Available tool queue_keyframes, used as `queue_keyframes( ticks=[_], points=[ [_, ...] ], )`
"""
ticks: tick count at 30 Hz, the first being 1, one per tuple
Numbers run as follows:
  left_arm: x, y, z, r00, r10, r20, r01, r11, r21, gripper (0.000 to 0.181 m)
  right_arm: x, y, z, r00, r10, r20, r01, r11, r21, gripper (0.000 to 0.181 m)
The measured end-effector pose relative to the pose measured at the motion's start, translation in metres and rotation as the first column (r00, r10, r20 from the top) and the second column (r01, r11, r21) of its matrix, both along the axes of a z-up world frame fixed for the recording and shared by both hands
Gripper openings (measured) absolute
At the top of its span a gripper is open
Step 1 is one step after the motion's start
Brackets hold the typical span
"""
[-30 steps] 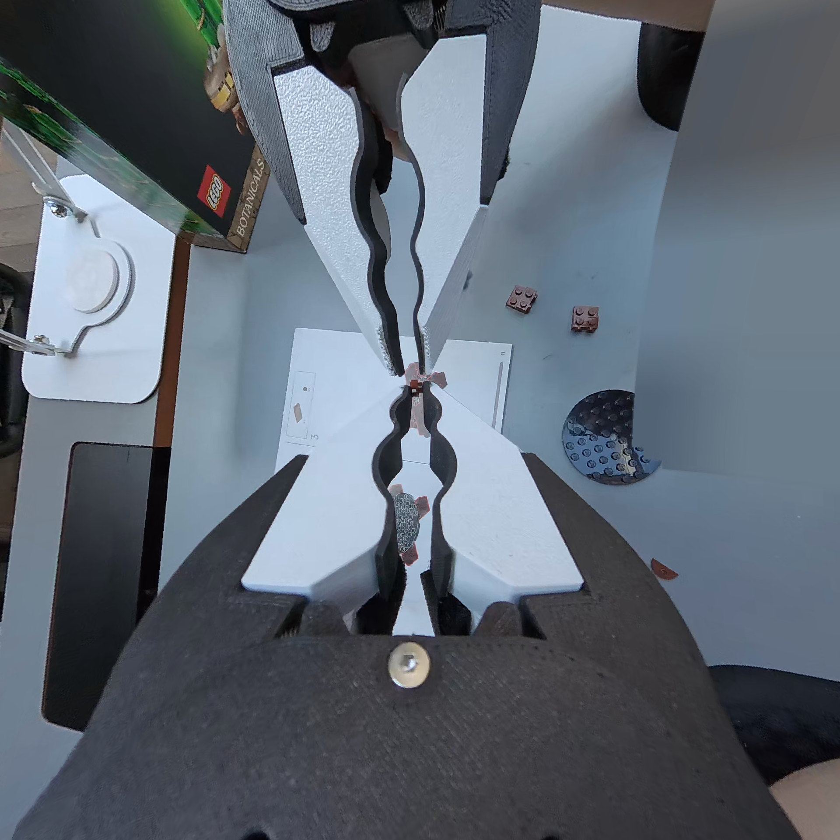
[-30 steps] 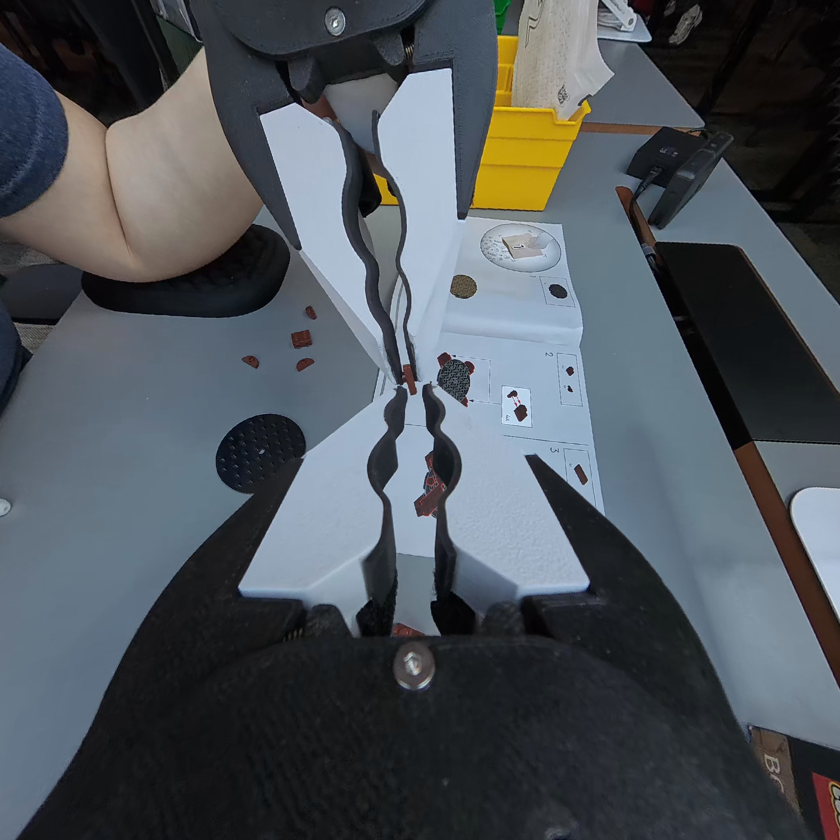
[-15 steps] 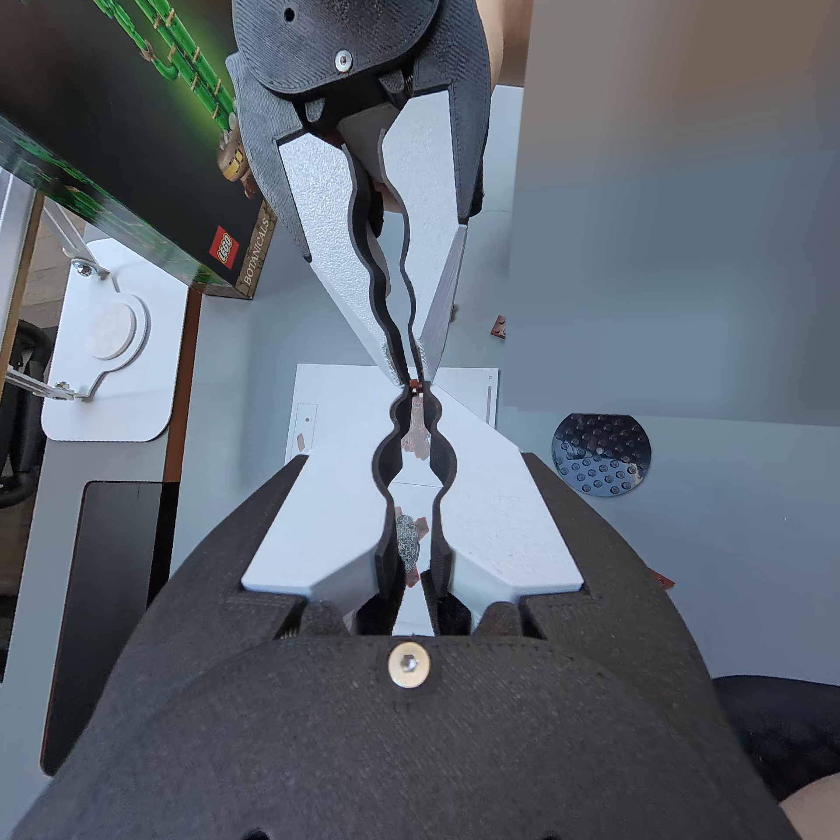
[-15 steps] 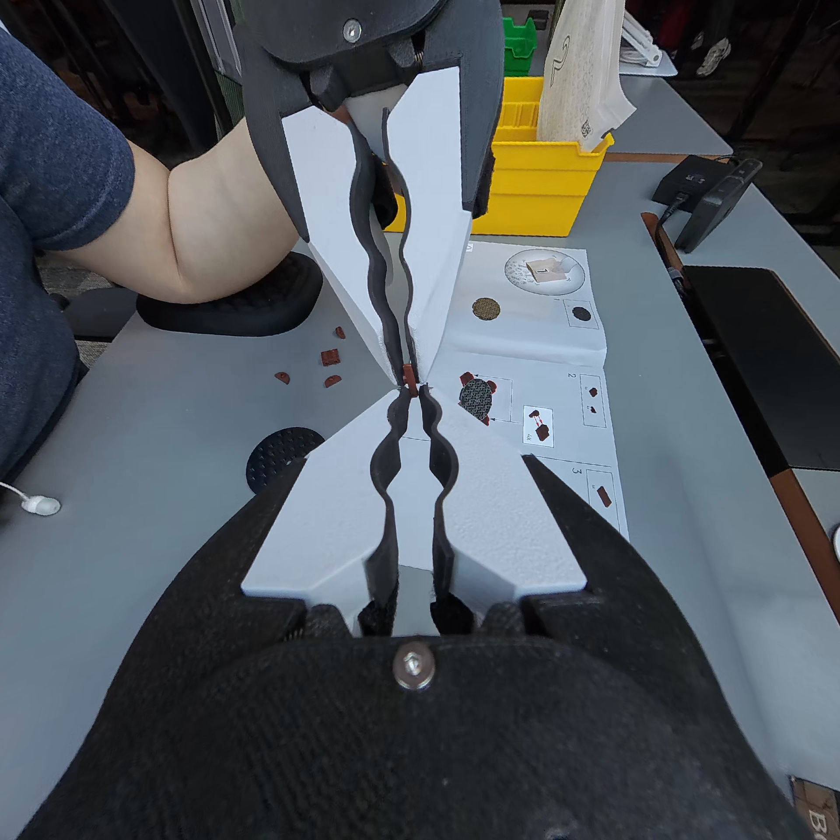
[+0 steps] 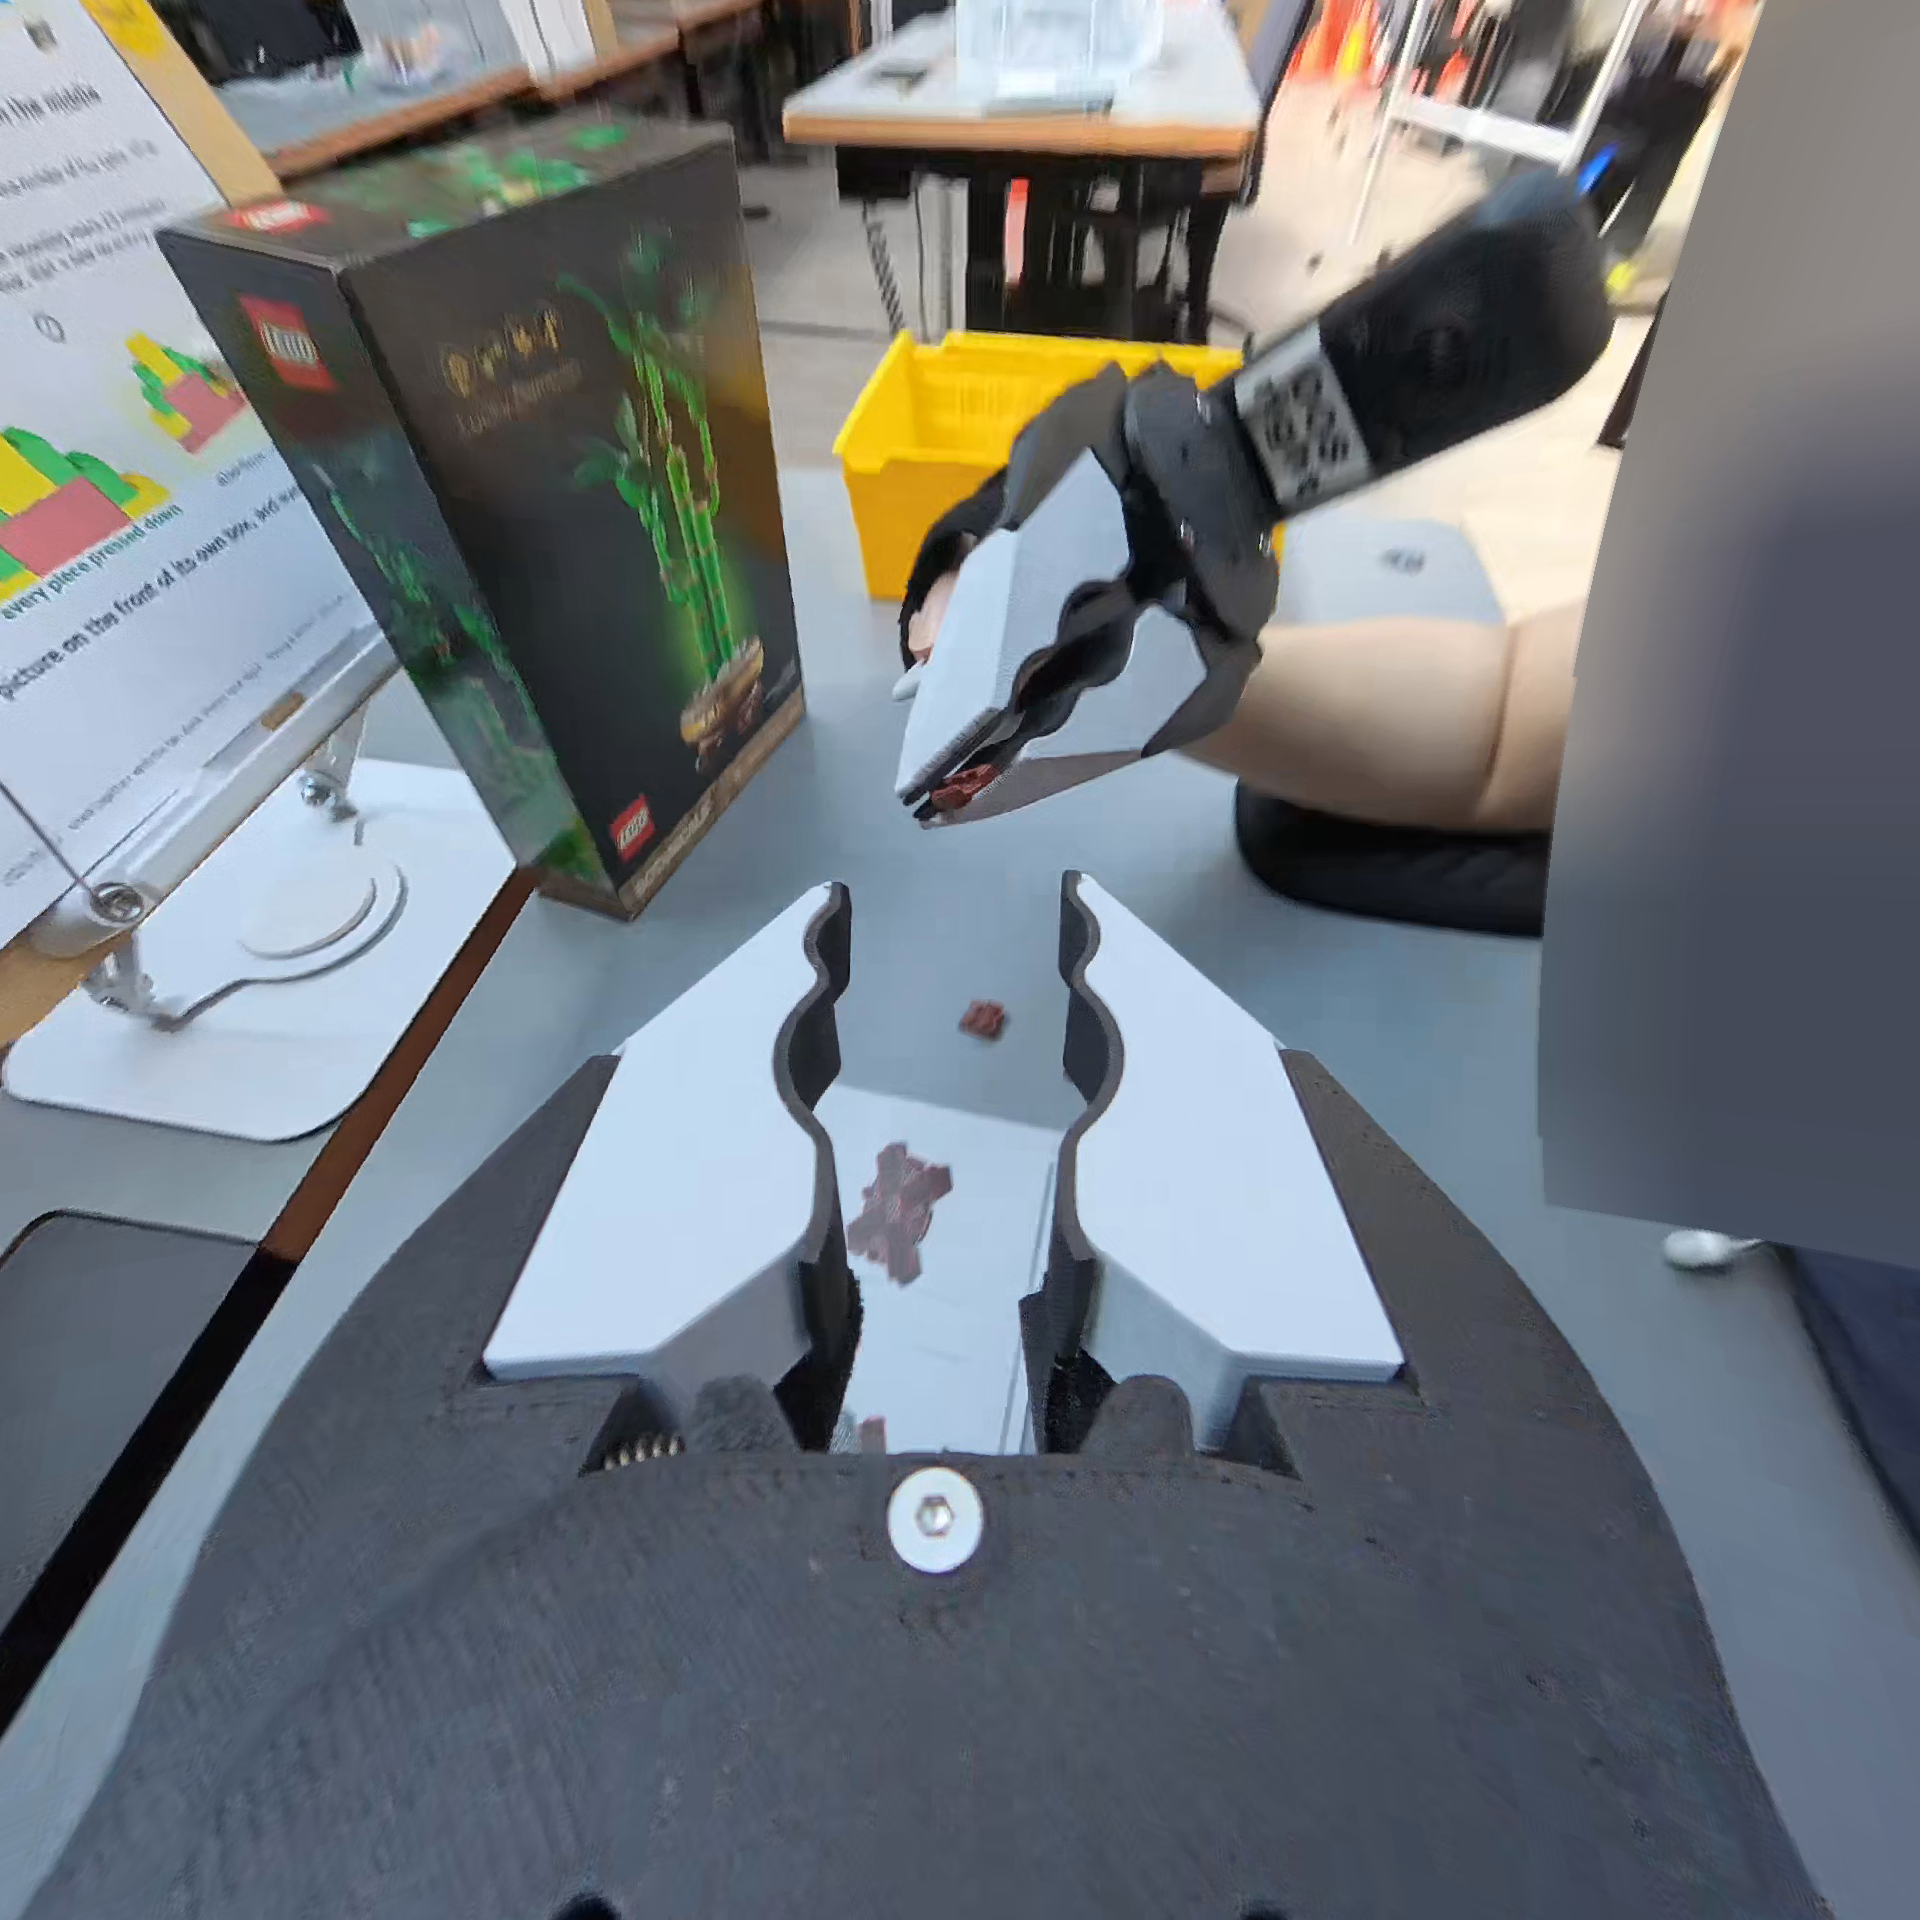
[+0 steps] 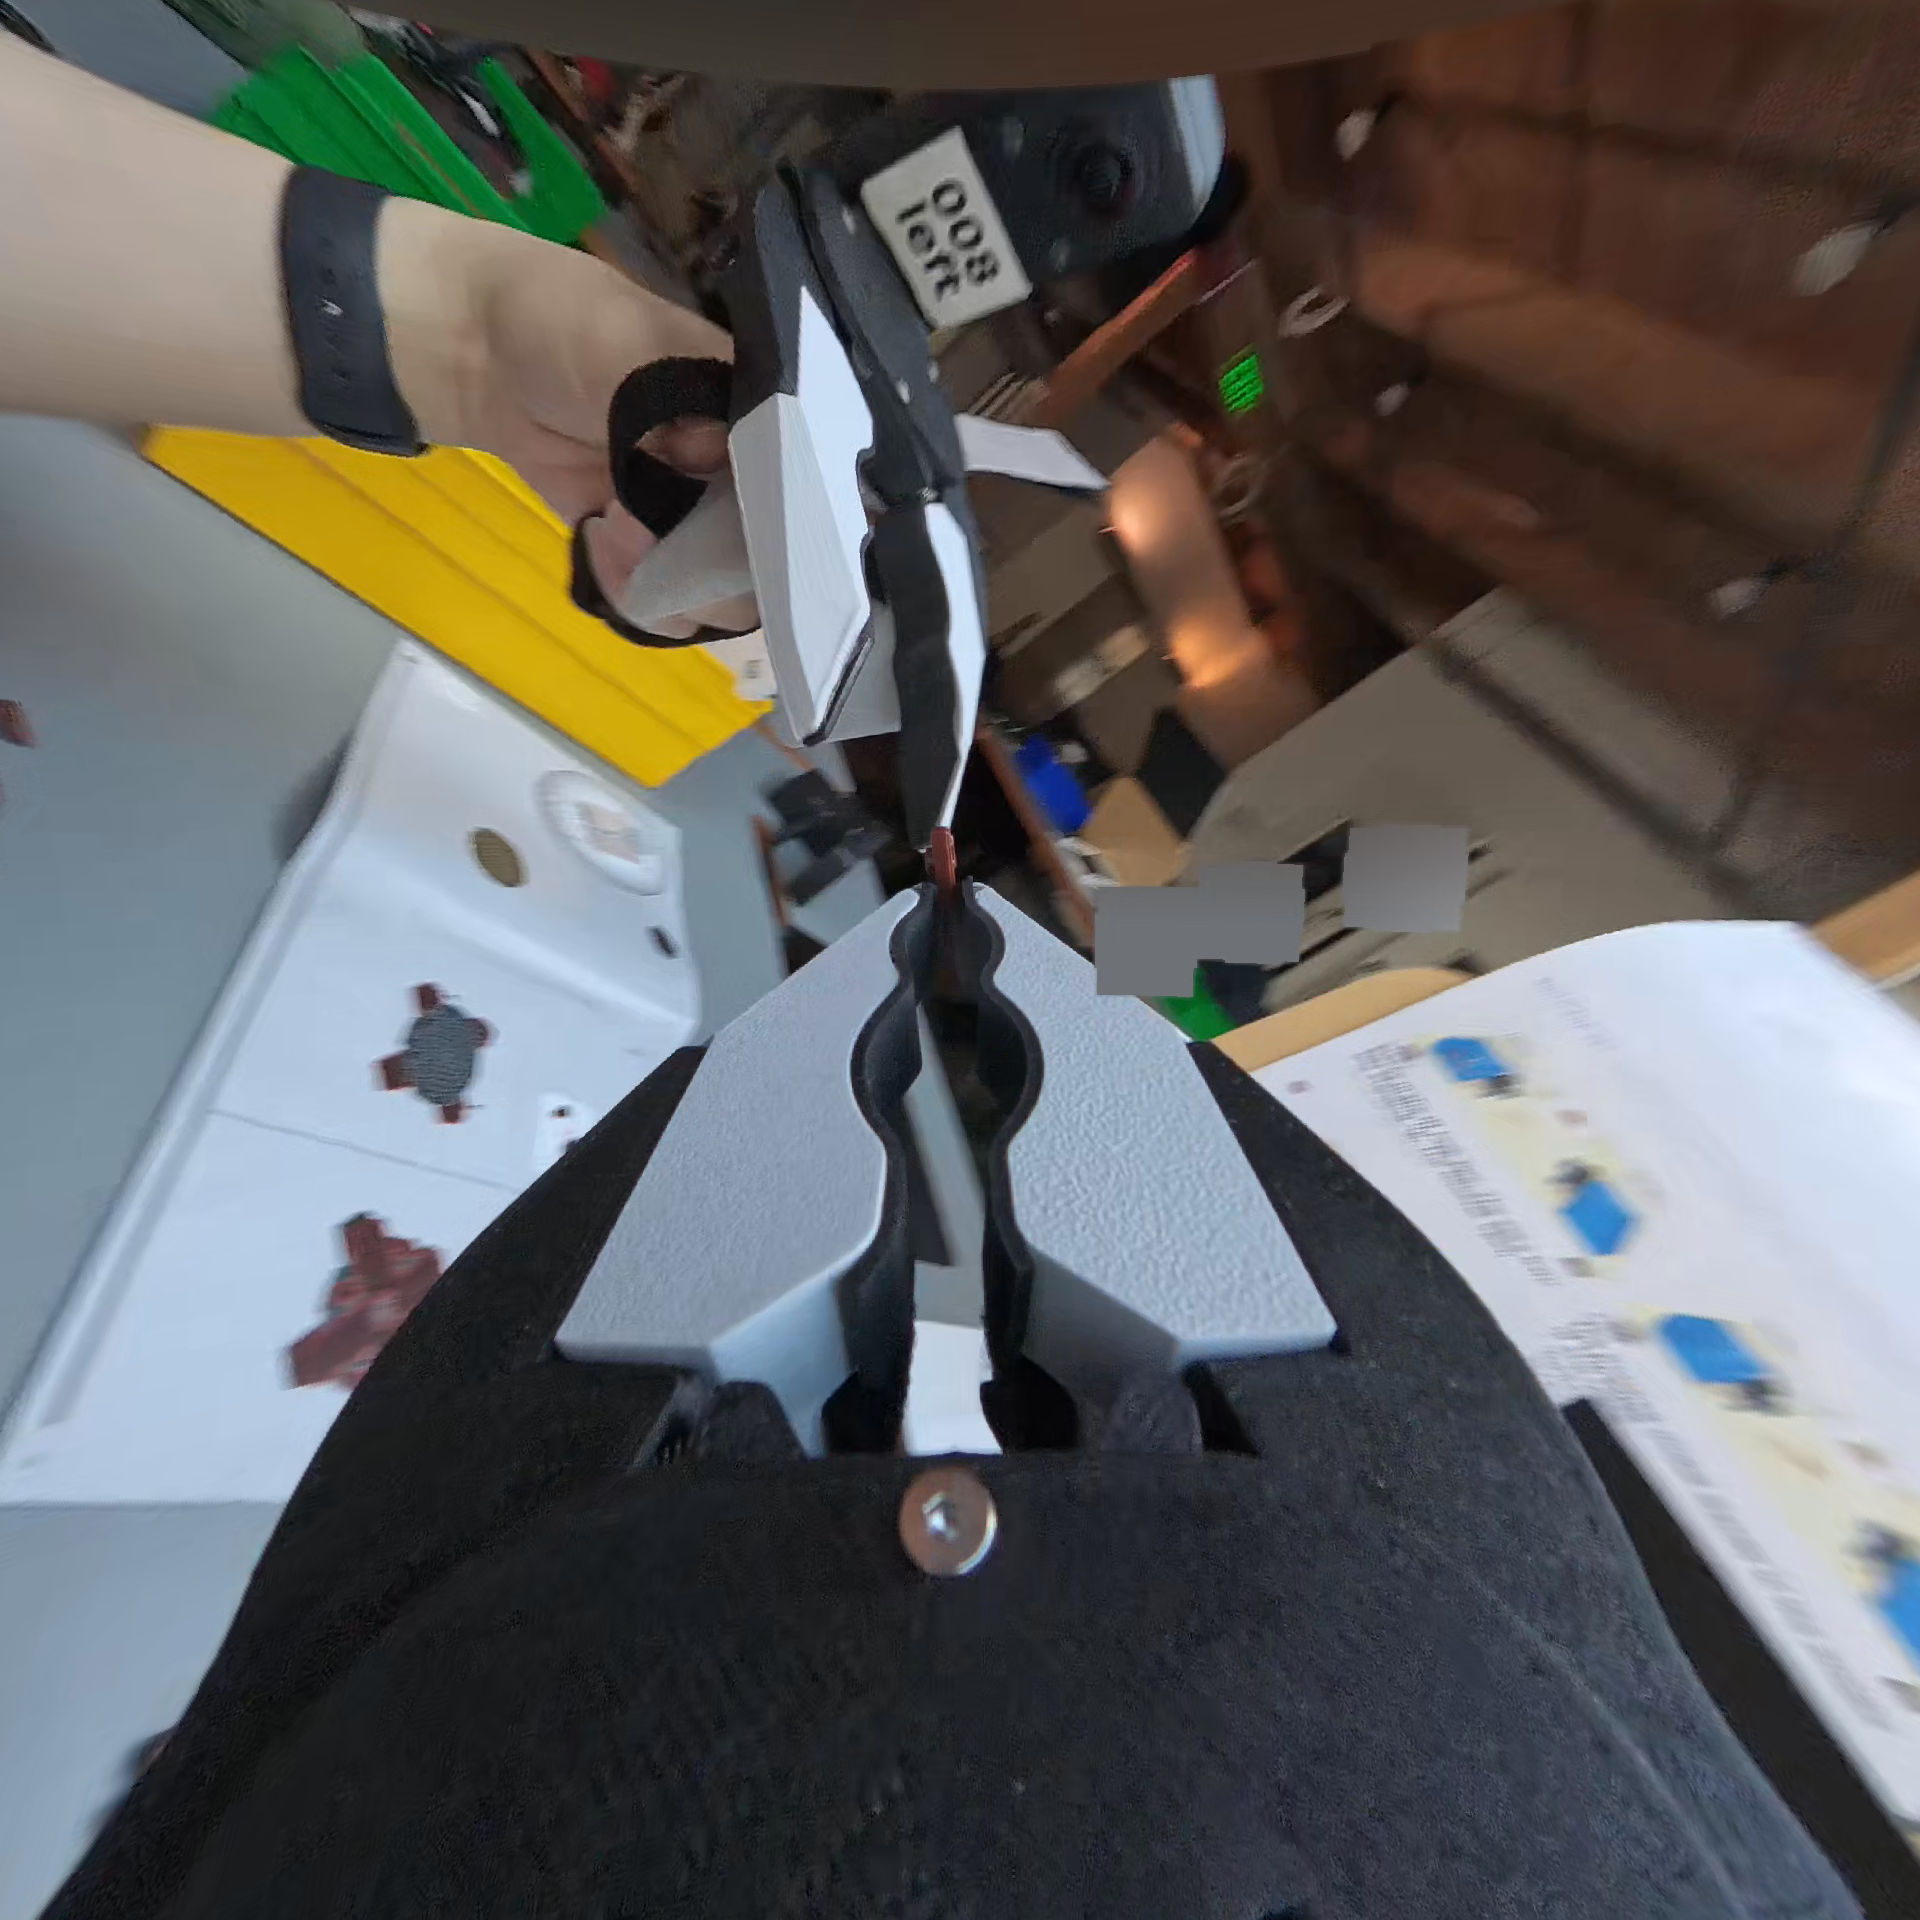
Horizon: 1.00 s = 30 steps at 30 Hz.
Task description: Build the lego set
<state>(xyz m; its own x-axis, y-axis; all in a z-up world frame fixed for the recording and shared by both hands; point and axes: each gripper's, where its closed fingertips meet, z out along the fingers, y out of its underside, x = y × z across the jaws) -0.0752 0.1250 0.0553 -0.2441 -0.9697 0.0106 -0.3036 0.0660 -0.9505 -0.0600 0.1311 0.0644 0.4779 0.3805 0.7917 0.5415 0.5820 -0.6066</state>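
In the left wrist view the left gripper (image 5: pixel 954 914) has its fingers spread apart above the grey bench (image 5: pixel 727 862), while in the right wrist view the right gripper (image 6: pixel 945 902) has its fingers clamped on a small reddish-brown lego piece (image 6: pixel 943 860).

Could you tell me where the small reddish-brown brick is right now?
The brick is pinched at the tips of the right gripper, above the table, right of the box in the left wrist view.
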Motion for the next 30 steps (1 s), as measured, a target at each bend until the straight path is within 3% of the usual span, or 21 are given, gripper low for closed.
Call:
queue_keyframes(
  ticks=[3,7,13,18,23,30],
  points=[
    [0.001,-0.008,0.026,0.985,-0.057,0.163,0.081,0.986,-0.145,0.041,-0.002,-0.015,0.022,0.995,-0.089,0.048,0.072,0.958,0.277,0.001],
    [0.001,-0.03,0.033,0.95,-0.188,0.249,0.236,0.956,-0.176,0.051,-0.015,-0.03,0.029,0.992,-0.097,0.083,0.056,0.915,0.401,0.002],
    [0.004,-0.048,0.026,0.929,-0.274,0.247,0.312,0.942,-0.128,0.026,-0.023,-0.041,0.032,0.99,-0.085,0.112,0.023,0.882,0.471,0.002],
    [-0.001,-0.054,0.029,0.91,-0.313,0.272,0.356,0.925,-0.129,0.023,-0.026,-0.042,0.031,0.988,-0.082,0.128,0.012,0.879,0.476,0.002],
    [0.001,-0.052,0.028,0.916,-0.298,0.268,0.339,0.933,-0.12,0.02,-0.027,-0.042,0.029,0.984,-0.102,0.144,0.017,0.868,0.496,0.002],
    [0.008,-0.037,0.026,0.943,-0.206,0.262,0.232,0.97,-0.074,0.02,-0.018,-0.028,0.028,0.949,-0.265,0.171,0.121,0.808,0.576,0.003]
  ],
)
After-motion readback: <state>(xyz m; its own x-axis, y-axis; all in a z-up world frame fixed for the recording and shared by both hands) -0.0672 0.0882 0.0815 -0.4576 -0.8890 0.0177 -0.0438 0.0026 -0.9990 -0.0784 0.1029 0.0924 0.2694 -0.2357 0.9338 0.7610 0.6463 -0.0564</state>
